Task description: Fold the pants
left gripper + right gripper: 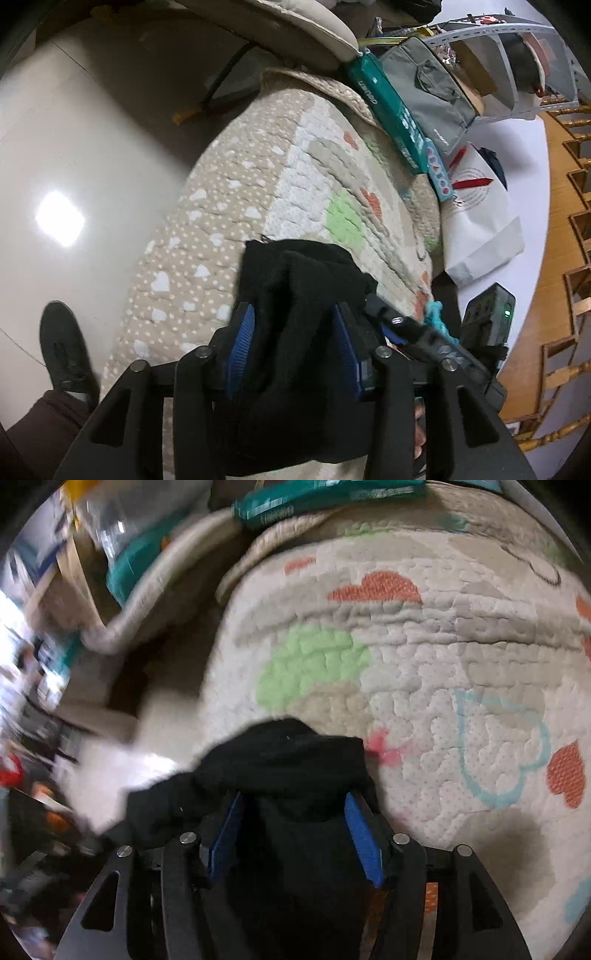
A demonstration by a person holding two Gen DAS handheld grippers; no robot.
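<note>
Black pants (299,295) are bunched between the blue pads of my left gripper (293,317), which is shut on the fabric above a quilted mat (295,177). In the right wrist view the same black pants (288,760) fill the gap between the blue pads of my right gripper (295,805), which is shut on them too. Both grippers hold the cloth lifted over the mat (424,646). The rest of the pants hangs below, hidden by the grippers.
The mat covers a narrow surface with floor (74,147) on the left. A green box (391,114), grey bag (432,85) and white paper bag (480,221) line the far side. A person's black shoe (64,343) stands on the floor. Wooden chairs (569,258) stand at right.
</note>
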